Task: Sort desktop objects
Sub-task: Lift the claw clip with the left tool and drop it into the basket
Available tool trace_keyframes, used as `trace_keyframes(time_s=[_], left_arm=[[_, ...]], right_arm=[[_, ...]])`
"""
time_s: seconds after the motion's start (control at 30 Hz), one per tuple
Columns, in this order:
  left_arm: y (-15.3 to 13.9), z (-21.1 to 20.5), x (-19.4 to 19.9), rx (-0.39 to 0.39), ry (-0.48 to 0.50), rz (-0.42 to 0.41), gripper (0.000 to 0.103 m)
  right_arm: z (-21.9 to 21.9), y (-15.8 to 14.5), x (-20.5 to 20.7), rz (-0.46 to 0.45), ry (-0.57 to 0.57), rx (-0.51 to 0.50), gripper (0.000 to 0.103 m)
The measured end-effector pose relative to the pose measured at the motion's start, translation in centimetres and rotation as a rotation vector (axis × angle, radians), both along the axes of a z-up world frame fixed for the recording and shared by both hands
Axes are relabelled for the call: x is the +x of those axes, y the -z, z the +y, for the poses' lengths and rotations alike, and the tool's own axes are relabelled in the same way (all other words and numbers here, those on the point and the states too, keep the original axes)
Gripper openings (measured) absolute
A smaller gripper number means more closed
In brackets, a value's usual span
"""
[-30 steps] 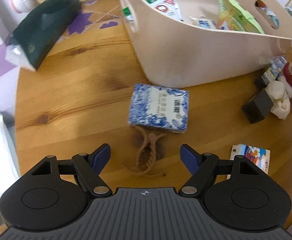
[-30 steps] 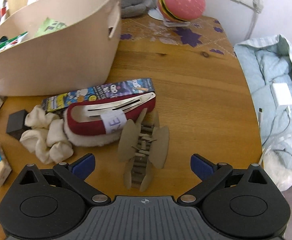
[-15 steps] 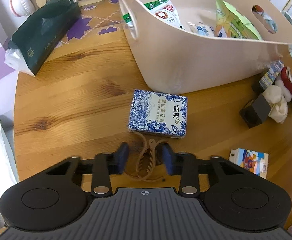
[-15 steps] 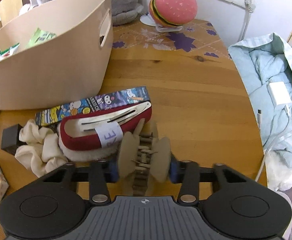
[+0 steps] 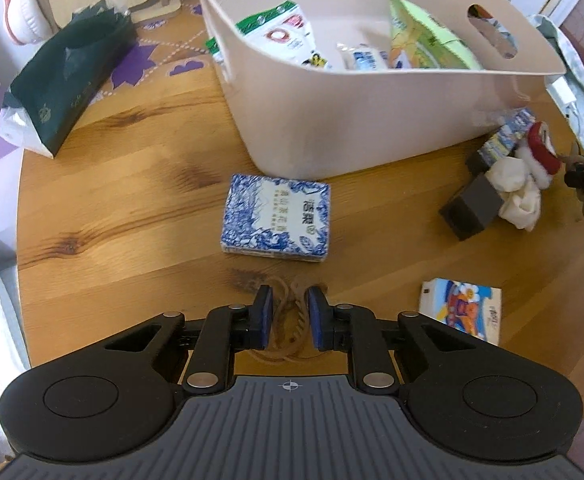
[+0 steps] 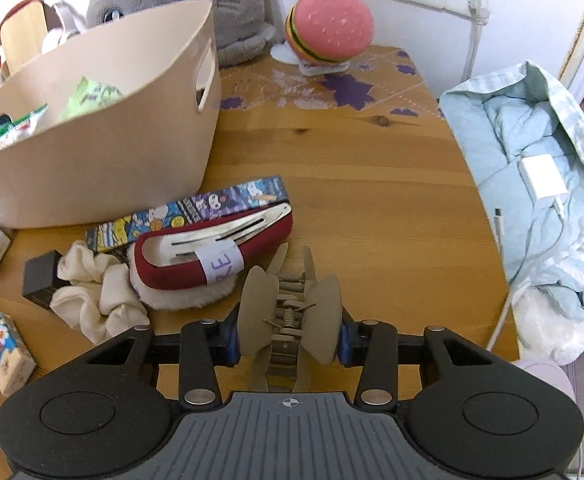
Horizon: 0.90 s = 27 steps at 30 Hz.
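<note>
The left gripper (image 5: 286, 316) is clamped on a brown hair claw clip (image 5: 288, 320) near the tabletop's (image 5: 132, 208) front edge, just this side of the blue-patterned tissue pack (image 5: 276, 218). Whether the clip is clear of the wood is hard to tell. The right gripper (image 6: 288, 338) squeezes a taupe claw clip (image 6: 288, 312) by its wings, beside the red fuzzy hair clip (image 6: 216, 256). Both seem gripped for carrying to the beige bin (image 6: 92, 160), standing far left.

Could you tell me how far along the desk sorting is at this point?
Done: snack packets sit in the bin. In hand: left gripper grips a brown clip, right gripper a claw clip. Left: tissue pack, scrunchie, red clip, small boxes.
</note>
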<state>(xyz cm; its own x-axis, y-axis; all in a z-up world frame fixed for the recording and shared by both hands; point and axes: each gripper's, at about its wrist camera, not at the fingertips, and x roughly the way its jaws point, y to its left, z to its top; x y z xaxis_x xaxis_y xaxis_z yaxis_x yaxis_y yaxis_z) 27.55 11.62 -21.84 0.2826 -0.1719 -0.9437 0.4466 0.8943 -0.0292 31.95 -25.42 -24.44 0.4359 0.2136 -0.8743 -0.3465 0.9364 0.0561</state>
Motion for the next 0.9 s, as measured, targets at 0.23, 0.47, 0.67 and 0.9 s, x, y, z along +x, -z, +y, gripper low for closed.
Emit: trace_keyframes(time_s=[0.23, 0.47, 0.67, 0.9], left_arm=[[-1.3, 0.1, -0.5, -0.019, 0.007, -0.02, 0.019], [-2.4, 0.7, -1.4, -0.046, 0.008, -0.027, 0.019], [-4.7, 0.6, -2.1, -0.075, 0.024, -0.06, 0.019], [-7.6, -0.7, -2.0, -0.109, 0.071, -0.1, 0.019]], right_arm=[[-0.3, -1.9, -0.6, -0.028, -0.022, 0.016, 0.04], [0.1, -3.9, -1.4, -0.052, -0.044, 0.045, 0.04], [0.9, -5.8, -1.8, -0.071, -0.082, 0.083, 0.04], [2.1, -8.3, -1.9, -0.112, -0.125, 0.115, 0.04]])
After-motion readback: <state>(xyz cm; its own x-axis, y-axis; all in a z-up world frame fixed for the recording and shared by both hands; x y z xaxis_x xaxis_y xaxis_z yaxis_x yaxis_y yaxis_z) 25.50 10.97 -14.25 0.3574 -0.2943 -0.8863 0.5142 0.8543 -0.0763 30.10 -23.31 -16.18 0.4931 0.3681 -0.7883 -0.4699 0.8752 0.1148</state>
